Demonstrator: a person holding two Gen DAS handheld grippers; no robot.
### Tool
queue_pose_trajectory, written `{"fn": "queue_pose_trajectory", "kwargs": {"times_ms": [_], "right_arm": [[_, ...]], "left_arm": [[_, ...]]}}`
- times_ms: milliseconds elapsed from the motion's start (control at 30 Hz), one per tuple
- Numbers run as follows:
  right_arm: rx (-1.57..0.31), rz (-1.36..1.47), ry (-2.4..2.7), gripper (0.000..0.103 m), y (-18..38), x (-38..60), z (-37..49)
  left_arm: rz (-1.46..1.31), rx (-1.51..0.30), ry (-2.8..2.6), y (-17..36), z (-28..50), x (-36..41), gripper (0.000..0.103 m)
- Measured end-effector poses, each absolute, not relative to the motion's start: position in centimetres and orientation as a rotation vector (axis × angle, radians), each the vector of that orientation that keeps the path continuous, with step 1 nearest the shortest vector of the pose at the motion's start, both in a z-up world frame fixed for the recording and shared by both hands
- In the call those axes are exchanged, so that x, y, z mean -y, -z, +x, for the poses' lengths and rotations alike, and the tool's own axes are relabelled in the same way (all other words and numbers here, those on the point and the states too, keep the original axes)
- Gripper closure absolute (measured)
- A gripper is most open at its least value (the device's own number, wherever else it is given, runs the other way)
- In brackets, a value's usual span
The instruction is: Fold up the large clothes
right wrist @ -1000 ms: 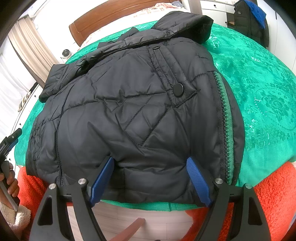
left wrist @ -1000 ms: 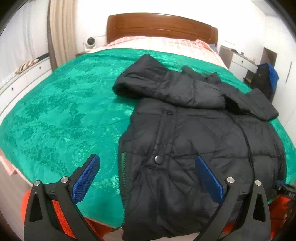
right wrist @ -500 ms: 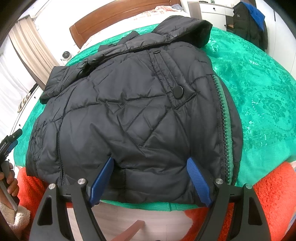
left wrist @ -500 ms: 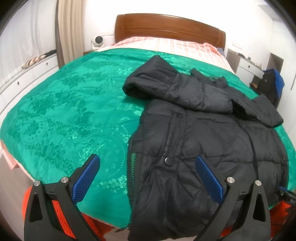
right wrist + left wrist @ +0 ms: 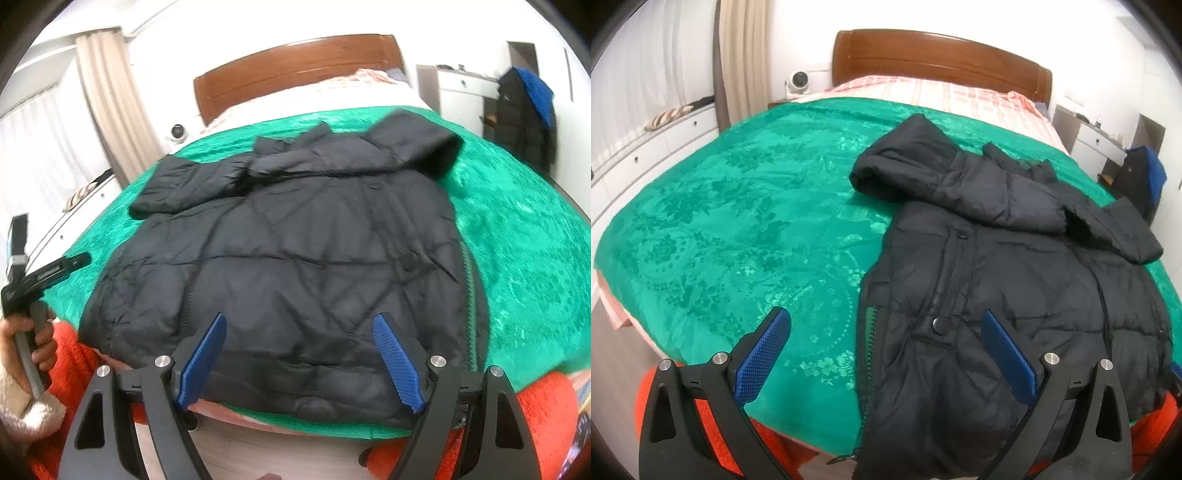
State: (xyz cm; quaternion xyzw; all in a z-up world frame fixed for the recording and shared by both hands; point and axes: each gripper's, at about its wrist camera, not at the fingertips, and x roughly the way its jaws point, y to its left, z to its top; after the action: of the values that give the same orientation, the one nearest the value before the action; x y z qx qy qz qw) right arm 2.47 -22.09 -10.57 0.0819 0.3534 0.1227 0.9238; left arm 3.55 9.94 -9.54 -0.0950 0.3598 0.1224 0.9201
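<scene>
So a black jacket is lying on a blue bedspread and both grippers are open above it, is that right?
Not quite: the bedspread is green, not blue, as the left wrist view shows. The rest holds: the black jacket lies on it, and the left gripper and right gripper are both open.

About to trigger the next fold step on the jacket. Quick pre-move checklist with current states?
1. Left claw open, holding nothing: ok.
2. Right claw open, holding nothing: ok.
3. Jacket lies on the bed, sleeves folded across the top: ok.
4. Hem within reach at the near bed edge, hanging slightly over it: ok.
5. Zipper closed along its whole length: cannot tell.
6. Sharp right wrist view for aiming: not ok, picture is motion-blurred.
</scene>
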Motion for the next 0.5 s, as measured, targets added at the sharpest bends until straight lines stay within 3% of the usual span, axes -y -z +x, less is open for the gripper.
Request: {"fn": "queue_pose_trajectory", "kwargs": {"times_ms": [500], "right_arm": [[-0.701,0.123,-0.320,0.021,10.7,20.5,1.8]], "left_arm": [[-0.220,-0.726,-0.284,9.4,3.3,-10.8,0.001]]}}
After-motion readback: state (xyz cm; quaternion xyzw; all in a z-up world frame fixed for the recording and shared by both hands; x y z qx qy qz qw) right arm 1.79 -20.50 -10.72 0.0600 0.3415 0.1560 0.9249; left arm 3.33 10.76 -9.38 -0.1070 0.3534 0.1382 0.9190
